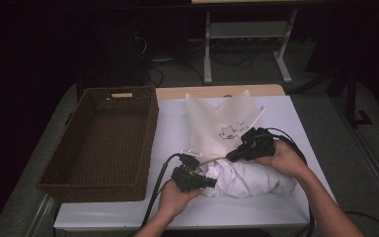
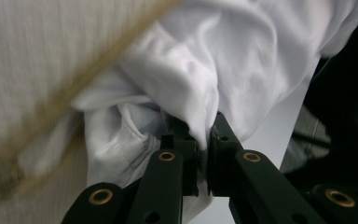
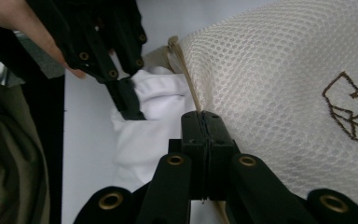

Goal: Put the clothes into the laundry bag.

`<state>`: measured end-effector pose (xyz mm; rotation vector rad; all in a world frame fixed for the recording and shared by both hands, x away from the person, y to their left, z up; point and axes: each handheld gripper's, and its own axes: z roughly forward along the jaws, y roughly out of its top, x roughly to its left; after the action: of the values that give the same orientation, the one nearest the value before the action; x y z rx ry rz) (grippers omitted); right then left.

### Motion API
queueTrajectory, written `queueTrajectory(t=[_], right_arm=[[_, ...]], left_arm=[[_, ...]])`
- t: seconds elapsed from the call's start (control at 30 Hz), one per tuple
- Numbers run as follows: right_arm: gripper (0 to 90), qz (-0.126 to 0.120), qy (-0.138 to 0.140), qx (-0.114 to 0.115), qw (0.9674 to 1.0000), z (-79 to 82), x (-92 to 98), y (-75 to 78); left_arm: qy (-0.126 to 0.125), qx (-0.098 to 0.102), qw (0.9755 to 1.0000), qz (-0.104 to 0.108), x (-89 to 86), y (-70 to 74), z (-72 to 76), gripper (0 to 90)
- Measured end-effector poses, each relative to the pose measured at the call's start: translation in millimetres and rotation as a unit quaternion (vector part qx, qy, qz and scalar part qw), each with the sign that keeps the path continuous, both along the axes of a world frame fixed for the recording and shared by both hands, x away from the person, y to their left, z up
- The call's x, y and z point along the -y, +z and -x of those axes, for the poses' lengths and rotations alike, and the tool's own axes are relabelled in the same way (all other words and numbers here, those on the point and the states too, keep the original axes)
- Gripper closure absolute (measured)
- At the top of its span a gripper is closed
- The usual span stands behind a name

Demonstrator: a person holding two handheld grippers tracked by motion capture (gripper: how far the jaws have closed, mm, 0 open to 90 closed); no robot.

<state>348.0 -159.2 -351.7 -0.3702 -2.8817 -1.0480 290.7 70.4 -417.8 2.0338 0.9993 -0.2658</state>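
We are working at a white table (image 1: 286, 123) that takes up the middle of the high view, with a brown wicker basket (image 1: 103, 143) standing at its left side, nothing visible inside it. Right of the basket, at the centre of the frame, lies a cream mesh laundry bag (image 1: 217, 121) with a small brown embroidered drawing, its mouth toward the bottom of the frame. Just below it, at lower centre, a bunched white garment (image 1: 249, 178) rests on the table, one end touching the bag's mouth.

The step in hand, as we judge it, is stuffing the garment into the bag. Our right gripper (image 1: 233, 156) is clamped on the bag's tan-trimmed rim, jaws fully together on the mesh in the right gripper view, which holds the mouth up. Our left gripper (image 1: 212, 182) has its jaws pinched on a fold of the white garment, as the left gripper view shows at lower centre.

Next, we think, the left hand must carry that fold toward the upper frame and under the raised rim, while the right keeps the opening lifted and wide.
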Motion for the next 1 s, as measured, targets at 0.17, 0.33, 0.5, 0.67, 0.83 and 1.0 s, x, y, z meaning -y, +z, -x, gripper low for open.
queueTrajectory(t=[0.17, 0.33, 0.5, 0.67, 0.83, 1.0], right_arm=[[88.8, -0.009, 0.014, 0.005, 0.9998, 9.8, -0.5, 9.7], [88.8, 0.003, -0.009, -0.006, 0.9999, 1.9, 5.2, 1.1], [88.8, 0.012, -0.006, -0.015, 0.9998, -0.5, 3.0, -6.2], [88.8, 0.013, -0.006, -0.013, 0.9998, -1.2, 1.7, -6.7], [88.8, 0.010, -0.012, -0.013, 0.9998, -2.5, 3.0, -5.5], [88.7, 0.014, -0.006, -0.005, 0.9999, -1.1, -1.6, -2.0]], left_arm=[[0.069, 0.057, 0.9960, -0.008, 9.1, 3.5, -13.4, 84.7], [0.078, 0.047, 0.9959, -0.006, 5.5, 0.2, -16.3, 79.4], [0.053, 0.040, 0.9976, -0.019, -4.1, 11.6, -7.3, 61.2], [0.049, 0.055, 0.9968, -0.029, -23.4, 32.2, 7.1, 50.3], [0.045, 0.054, 0.9967, -0.040, -35.7, 39.9, 17.4, 44.1], [-0.004, -0.041, 0.9982, -0.044, -12.6, 1.4, 14.5, 40.7]])
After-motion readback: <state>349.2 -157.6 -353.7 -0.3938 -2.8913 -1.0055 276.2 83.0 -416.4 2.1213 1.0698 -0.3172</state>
